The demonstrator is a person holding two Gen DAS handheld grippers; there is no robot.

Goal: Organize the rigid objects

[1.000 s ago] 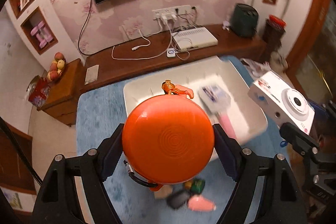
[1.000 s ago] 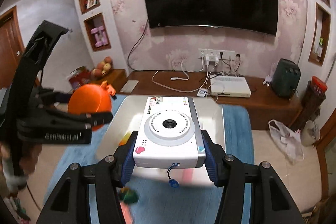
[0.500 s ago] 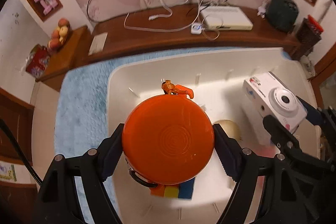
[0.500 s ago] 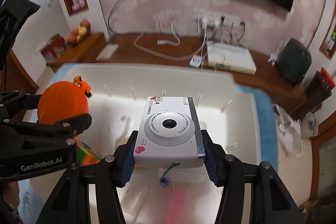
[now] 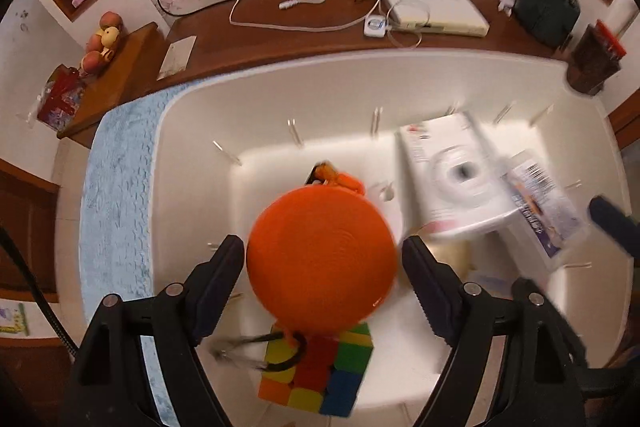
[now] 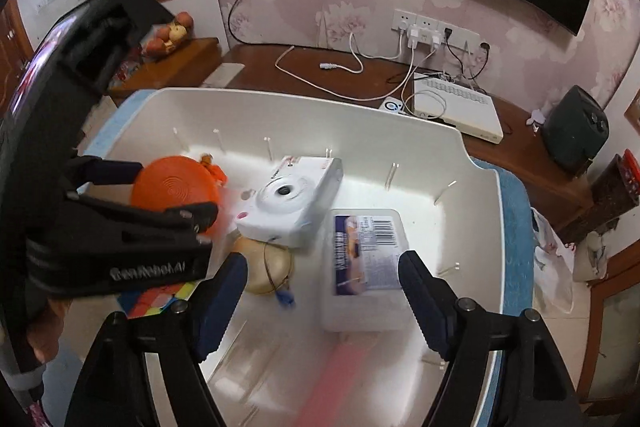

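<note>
A white bin (image 5: 192, 163) (image 6: 472, 195) sits on a blue mat. My left gripper (image 5: 323, 267) is open over it; the orange disc (image 5: 322, 255) (image 6: 176, 185) hangs between its jaws, blurred, with gaps on both sides. My right gripper (image 6: 322, 279) is open and empty above the bin. The white toy camera (image 6: 290, 201) (image 5: 452, 179) is in the bin, tilted on a beige ball (image 6: 264, 267). A colour cube (image 5: 320, 371) lies under the disc. A clear plastic box (image 6: 366, 267) lies on the bin floor.
A wooden TV bench (image 6: 360, 79) with cables and a white router (image 6: 456, 105) runs behind the bin. A side cabinet with fruit (image 5: 102, 43) stands at the left. The blue mat (image 5: 116, 211) shows around the bin. A pink item (image 6: 340, 367) lies blurred near the bin's front.
Both grippers have moved down over the bin and opened. The camera has left my right gripper and now lies in the bin. The orange disc is no longer clamped.
</note>
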